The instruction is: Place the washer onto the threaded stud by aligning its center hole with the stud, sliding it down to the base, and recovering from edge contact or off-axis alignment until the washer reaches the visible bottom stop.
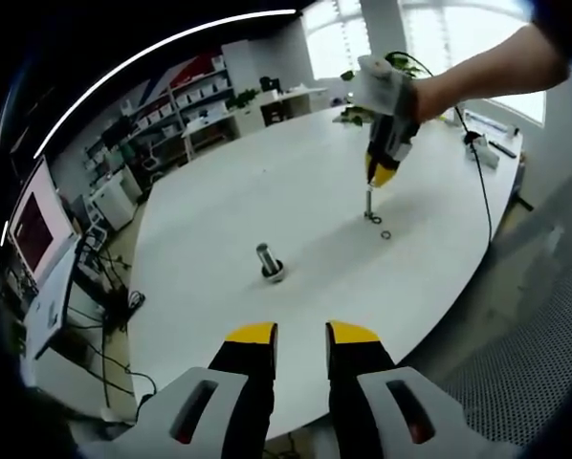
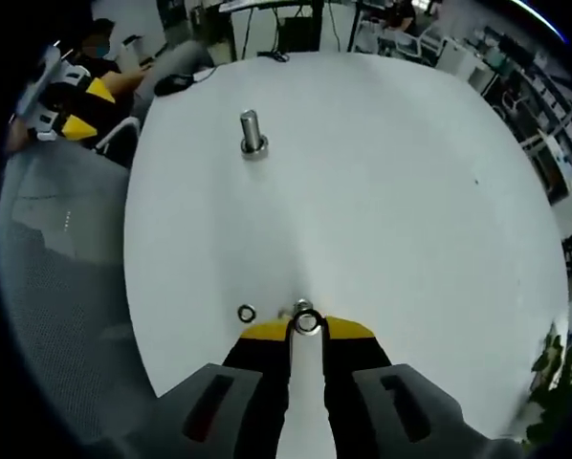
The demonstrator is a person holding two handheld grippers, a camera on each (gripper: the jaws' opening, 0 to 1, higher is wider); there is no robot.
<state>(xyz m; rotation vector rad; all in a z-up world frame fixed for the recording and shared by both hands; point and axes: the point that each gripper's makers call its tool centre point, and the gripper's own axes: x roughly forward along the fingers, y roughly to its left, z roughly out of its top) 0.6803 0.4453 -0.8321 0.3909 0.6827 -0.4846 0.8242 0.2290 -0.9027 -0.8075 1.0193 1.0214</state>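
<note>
The threaded stud (image 1: 270,260) stands upright on its round base in the middle of the white table (image 1: 267,182). My left gripper (image 1: 301,333) hovers open near the table's edge, well short of the stud, with nothing between its fingers. A hand holds my right gripper (image 1: 380,174) pointing down at the table farther back, to the right of the stud. In the right gripper view, my right gripper (image 2: 307,328) is shut on a small washer (image 2: 307,322) held at its fingertips. The stud (image 2: 253,134) is far ahead of it, and the left gripper (image 2: 71,105) shows at the upper left.
Loose washers (image 1: 386,233) lie on the table by the right gripper; one (image 2: 247,313) sits just left of its fingertips. A grey mesh chair (image 2: 56,249) stands at the table's edge. Cables and devices (image 1: 487,143) lie on the far side, and shelves (image 1: 186,115) line the wall.
</note>
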